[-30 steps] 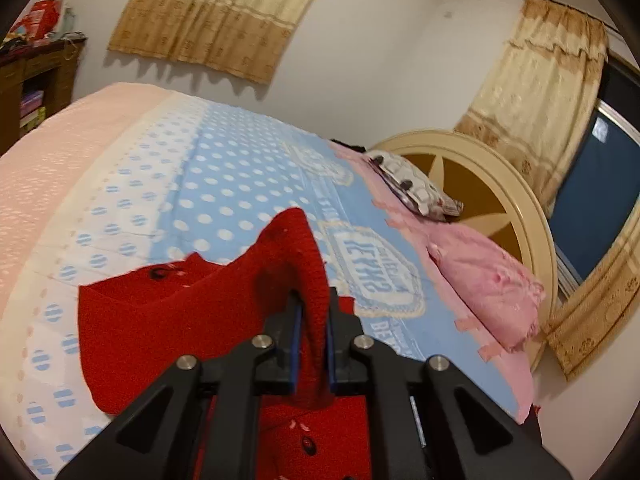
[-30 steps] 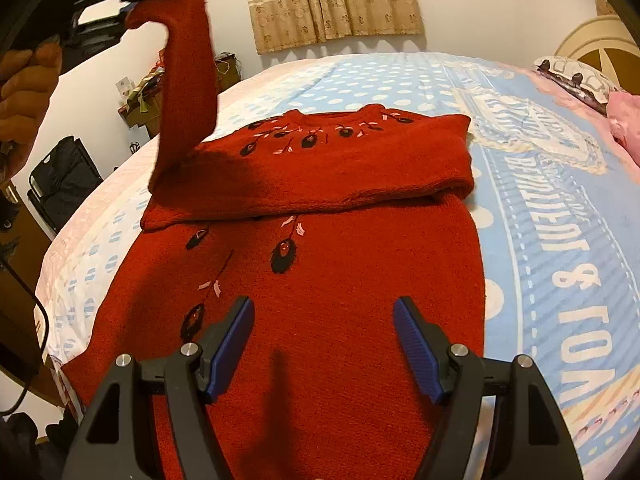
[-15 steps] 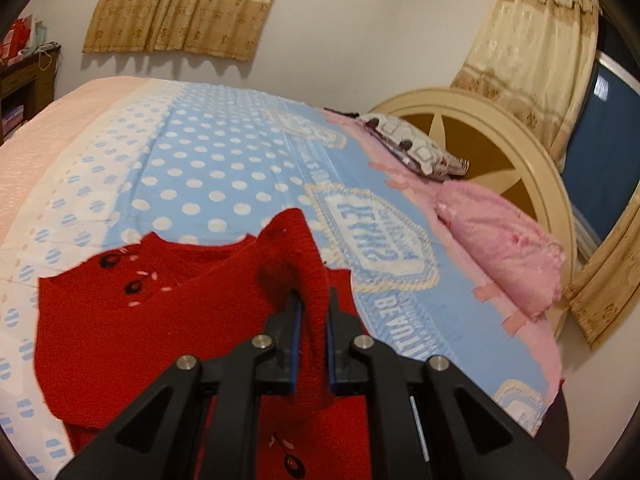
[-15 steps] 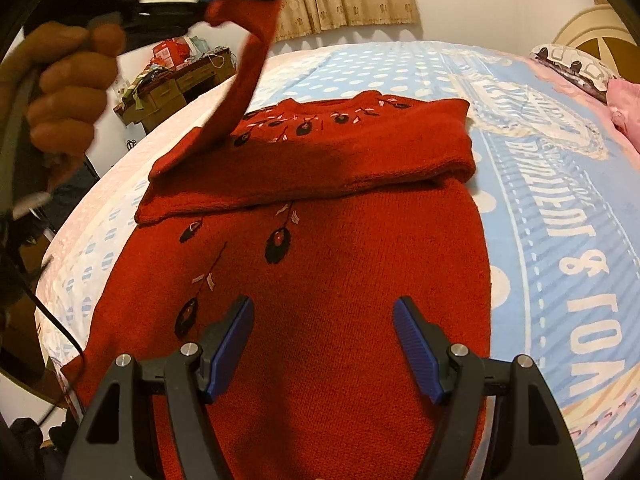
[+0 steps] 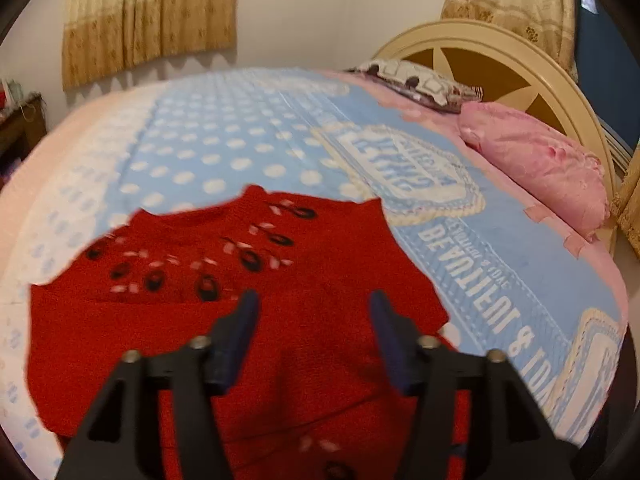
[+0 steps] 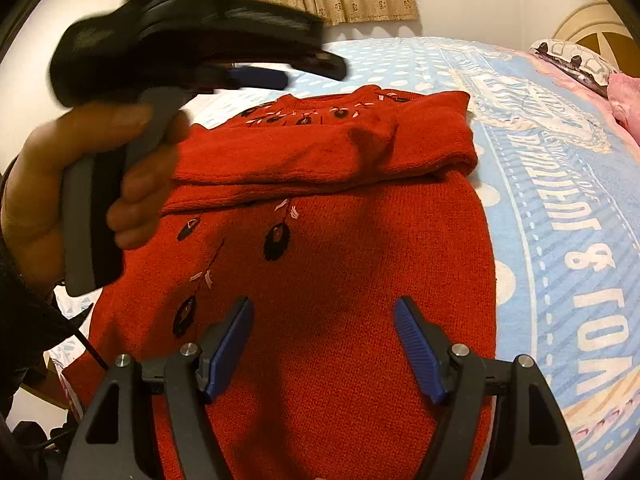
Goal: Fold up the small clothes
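Note:
A red knit sweater with dark embroidered motifs lies flat on the bed; both sleeves are folded across its chest. It also shows in the left wrist view. My left gripper is open and empty just above the folded sleeves; from the right wrist view it hovers at upper left, held by a hand. My right gripper is open and empty above the sweater's lower body.
The bed has a blue polka-dot cover with printed lettering. A pink pillow and a patterned pillow lie by the round headboard. Curtains hang on the far wall. A wooden shelf stands at left.
My left gripper carried the sleeve across the chest, opened and let it go; the sleeve now lies flat on the sweater. The right gripper stayed open in place.

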